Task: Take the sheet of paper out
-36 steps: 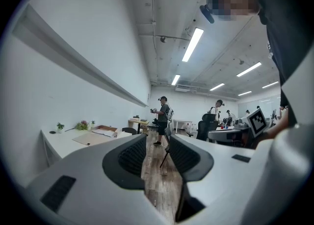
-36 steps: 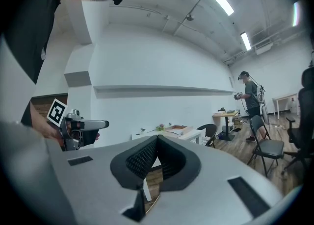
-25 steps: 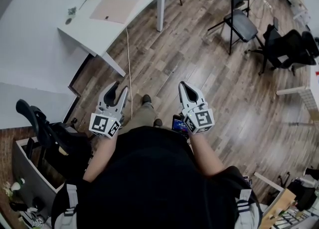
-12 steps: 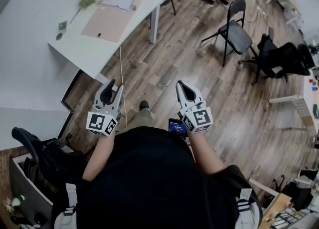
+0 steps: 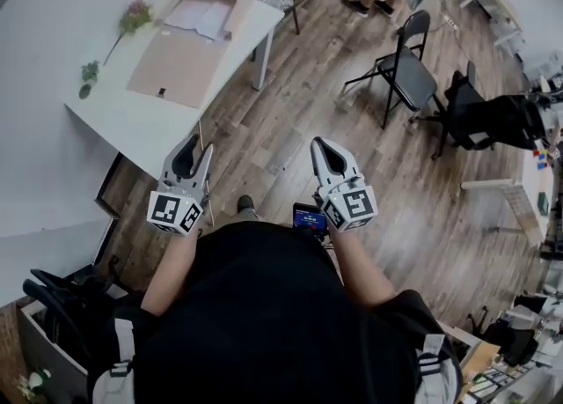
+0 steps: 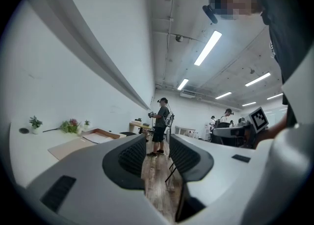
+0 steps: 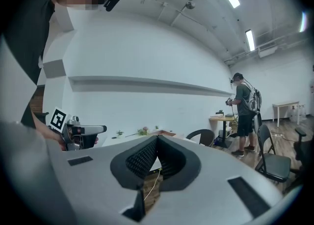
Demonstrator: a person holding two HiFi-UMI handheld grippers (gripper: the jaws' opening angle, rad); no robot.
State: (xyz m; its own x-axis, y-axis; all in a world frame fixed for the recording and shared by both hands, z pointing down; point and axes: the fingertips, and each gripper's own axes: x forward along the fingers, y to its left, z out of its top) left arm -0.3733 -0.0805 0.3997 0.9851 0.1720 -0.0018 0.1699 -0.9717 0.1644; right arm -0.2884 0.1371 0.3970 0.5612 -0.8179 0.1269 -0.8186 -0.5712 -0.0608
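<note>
left gripper (image 5: pixel 201 145): we've got the jaws apart, nothing between
right gripper (image 5: pixel 319 143): jaws pinched together, empty
table (image 5: pixel 104 113): just ahead of us, cardboard (image 5: pixel 176 68) lying on it

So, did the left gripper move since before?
Yes. In the head view the left gripper has come closer to the white table ahead.

Black short-sleeved shirt (image 5: pixel 264 305); left tongs (image 5: pixel 199 146), right tongs (image 5: pixel 322 144) pale grey, black pads (image 6: pixel 132 155), marker cubes (image 5: pixel 174 211)

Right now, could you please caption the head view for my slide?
Left gripper open, right gripper shut, held before a white table bearing cardboard.
</note>
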